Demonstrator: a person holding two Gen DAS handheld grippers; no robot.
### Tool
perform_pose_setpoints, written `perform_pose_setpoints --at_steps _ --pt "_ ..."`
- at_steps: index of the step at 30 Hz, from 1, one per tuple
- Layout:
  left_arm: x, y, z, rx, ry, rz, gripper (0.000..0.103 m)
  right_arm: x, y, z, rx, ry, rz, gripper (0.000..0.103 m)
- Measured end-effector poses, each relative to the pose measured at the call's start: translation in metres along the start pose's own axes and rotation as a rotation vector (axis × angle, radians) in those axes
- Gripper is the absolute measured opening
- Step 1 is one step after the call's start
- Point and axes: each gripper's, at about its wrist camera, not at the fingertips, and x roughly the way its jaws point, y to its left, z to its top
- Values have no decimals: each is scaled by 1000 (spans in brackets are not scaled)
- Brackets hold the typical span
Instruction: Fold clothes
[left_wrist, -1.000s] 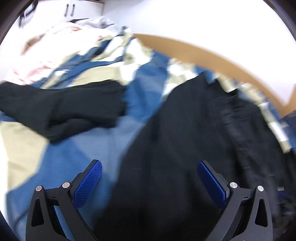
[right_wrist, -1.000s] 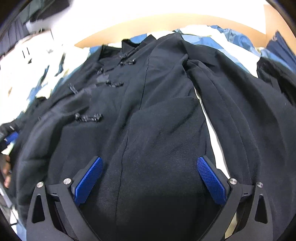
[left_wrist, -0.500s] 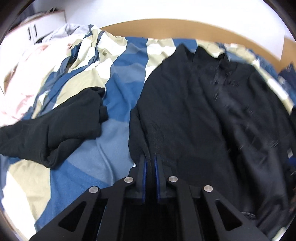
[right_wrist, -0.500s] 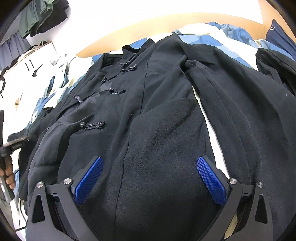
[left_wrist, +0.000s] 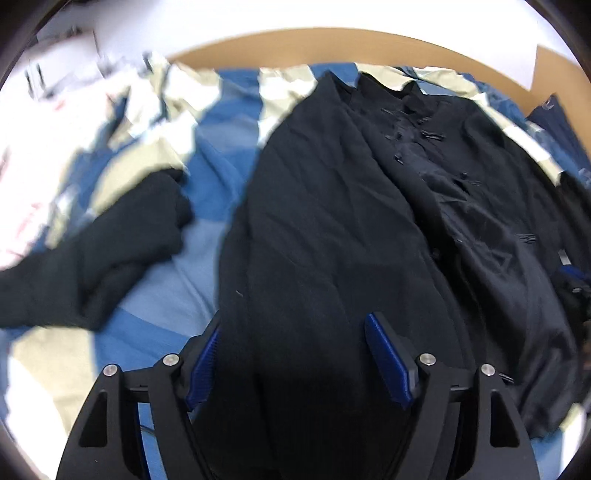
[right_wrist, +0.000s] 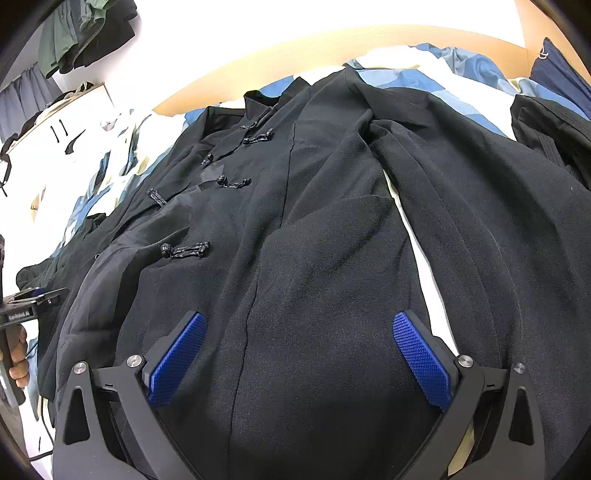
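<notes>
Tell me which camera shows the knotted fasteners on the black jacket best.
The right wrist view: the knotted fasteners run sharp and separate down the black jacket front. The left wrist view shows the same fasteners only as small, motion-blurred dark marks further away.

My left tool (left_wrist: 291, 363) sits at the bottom centre of its own frame, its two blue pads (left_wrist: 388, 363) spread apart, black fabric lying between them without being pinched. My right tool (right_wrist: 301, 360) fills the bottom of its frame the same way, blue pads (right_wrist: 421, 356) splayed wide, gripping nothing. At the far left edge of the right wrist view, my left hand (right_wrist: 18, 354) wraps its fingers around the black handle of the left tool.
</notes>
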Motion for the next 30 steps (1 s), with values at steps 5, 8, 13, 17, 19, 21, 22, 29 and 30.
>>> perform_pose_setpoints --at_steps 5,8,13,17,19,21,22,29,30 --pt "-45 -11 -3 110 -183 23 84 -1 0 -1 4 -2 4 103" --pt "-46 -33 -13 282 -101 -147 84 0 0 -1 3 -2 4 103" --pt "-38 -47 -14 272 -60 -163 84 0 1 -1 4 -3 3 103" --pt "-30 -43 -5 186 -11 -163 84 -1 0 -1 7 -4 8 103" --pt "-29 -42 -6 181 2 -153 84 -1 -1 -1 10 -5 11 103" --pt "-27 -44 -8 179 18 -153 84 -1 0 -1 10 -4 11 103" --pt "-25 -45 -10 179 26 -153 84 0 0 -1 9 -3 9 103" --pt "-8 -69 -19 221 112 -165 76 -1 0 -2 15 -7 15 103" --pt "-6 -66 -19 204 122 -167 46 -1 -1 -2 17 -9 18 103"
